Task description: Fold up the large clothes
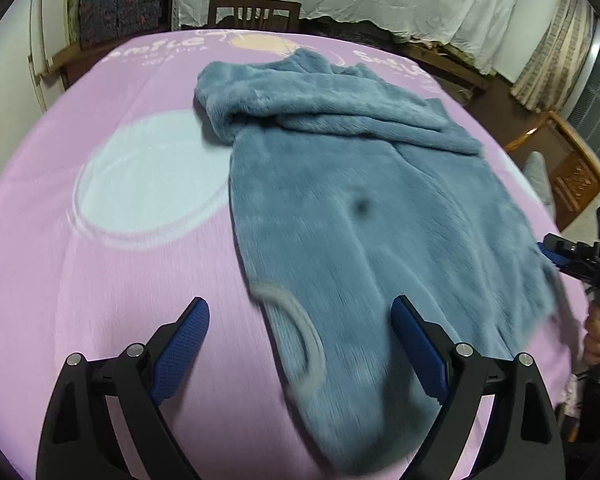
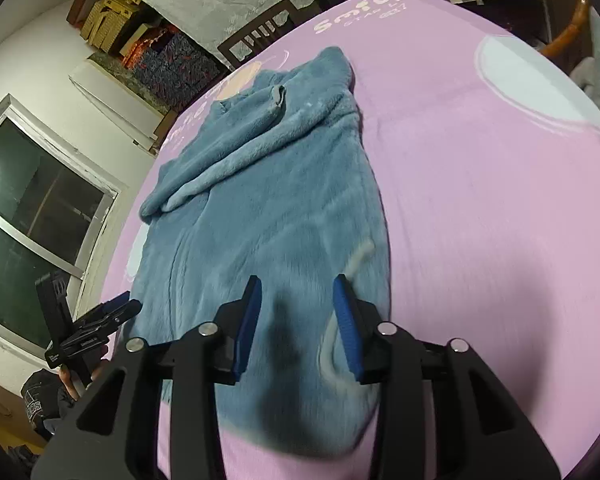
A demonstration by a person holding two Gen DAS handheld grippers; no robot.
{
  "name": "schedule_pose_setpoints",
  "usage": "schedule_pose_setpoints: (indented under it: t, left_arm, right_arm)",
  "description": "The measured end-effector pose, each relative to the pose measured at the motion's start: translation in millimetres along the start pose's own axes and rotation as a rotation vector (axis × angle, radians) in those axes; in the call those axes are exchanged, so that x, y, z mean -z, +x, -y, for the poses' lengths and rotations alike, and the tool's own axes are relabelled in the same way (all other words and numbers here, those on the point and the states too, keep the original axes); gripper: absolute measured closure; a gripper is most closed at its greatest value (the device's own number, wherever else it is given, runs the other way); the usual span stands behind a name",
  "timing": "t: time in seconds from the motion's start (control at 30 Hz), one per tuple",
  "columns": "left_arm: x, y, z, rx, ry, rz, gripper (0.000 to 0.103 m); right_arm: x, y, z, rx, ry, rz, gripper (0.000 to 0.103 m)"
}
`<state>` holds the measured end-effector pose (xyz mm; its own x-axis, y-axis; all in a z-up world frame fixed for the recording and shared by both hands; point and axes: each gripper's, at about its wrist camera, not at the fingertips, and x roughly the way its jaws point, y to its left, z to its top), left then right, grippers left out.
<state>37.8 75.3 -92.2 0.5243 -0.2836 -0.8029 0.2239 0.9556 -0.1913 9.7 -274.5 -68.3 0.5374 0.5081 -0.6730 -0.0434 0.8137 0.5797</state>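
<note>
The left gripper (image 1: 300, 344) is nearest the camera, its jaws spread wide above the near end of the blue fleece garment (image 1: 340, 200), and nothing is pinched between its blue pads (image 1: 180, 352). The right gripper (image 2: 298, 324) has its jaws partly apart over the same end, also empty. The garment lies long on the pink sheet (image 1: 120, 280), with its sleeve (image 1: 320, 108) folded across the far part.
</note>
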Motion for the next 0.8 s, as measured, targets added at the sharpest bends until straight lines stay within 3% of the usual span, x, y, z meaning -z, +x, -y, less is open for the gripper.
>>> schedule_pose_setpoints:
  t: [0.2,0.33,0.43,0.7,0.73,0.77,0.8]
  left_arm:
    - [12.6,-12.7,-1.7,0.120,-0.035,-0.019,0.012]
    - [9.8,-8.8,1.5,0.142,-0.045,-0.018,0.019]
    - [9.5,-6.4,11.6,0.150,-0.018,-0.027,0.026]
    - [25.2,-10.8,25.9,0.143,0.055,-0.024,0.027]
    - [25.4,-10.6,25.7,0.137,0.052,-0.015,0.037]
    - [24.2,-9.7,24.9,0.135,0.046,-0.012,0.054]
    - [22.9,-8.7,23.9,0.130,0.040,-0.012,0.062]
  right_arm:
    - [16.7,-31.0,-1.8,-0.008,-0.016,0.071,0.047]
    - [5.3,-39.6,14.2,0.008,0.028,0.106,0.047]
    - [4.1,-30.9,20.7,0.012,0.039,0.074,0.046]
    - [31.5,-14.9,2.9,-0.056,-0.042,-0.015,0.045]
    - [35.1,-14.4,-1.5,-0.048,-0.069,-0.011,0.045]
    - [36.9,-13.6,-5.0,-0.037,-0.091,-0.010,0.048]
    - [38.2,-12.6,-7.2,-0.021,-0.108,-0.012,0.060]
